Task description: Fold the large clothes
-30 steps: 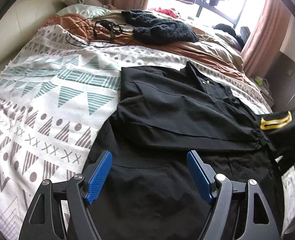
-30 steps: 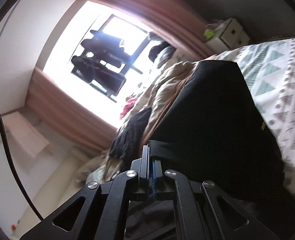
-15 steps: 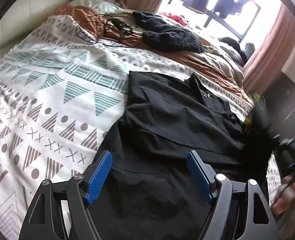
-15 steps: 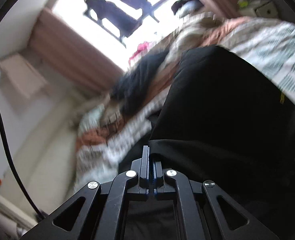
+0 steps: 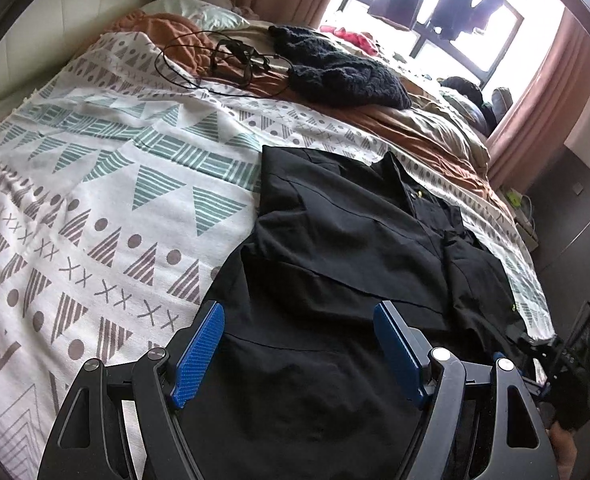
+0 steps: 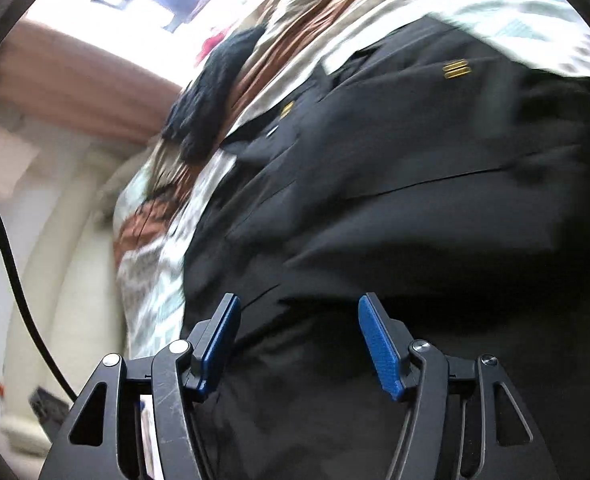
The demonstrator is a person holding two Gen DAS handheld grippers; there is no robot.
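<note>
A large black garment (image 5: 347, 264) lies partly folded on the patterned bedspread (image 5: 107, 184), with layers overlapping and a collar toward the far end. My left gripper (image 5: 299, 344) is open and empty, hovering over the garment's near end. My right gripper (image 6: 299, 340) is open and empty, low over the same black garment (image 6: 415, 184), which shows small yellow stripes (image 6: 457, 69). The right gripper also shows at the right edge of the left wrist view (image 5: 551, 356), beside the garment's near right corner.
A dark knitted item (image 5: 343, 72) and a tangle of black cable (image 5: 231, 60) lie at the far end of the bed on a brown blanket (image 5: 407, 128). A pillow (image 5: 199, 16) sits at the head. Window and pink curtains (image 5: 535, 80) stand beyond.
My right gripper was shut on the garment's fabric and has let it go; its jaws now stand open. The lifted part with the yellow band has dropped onto the garment. The left gripper stayed open.
</note>
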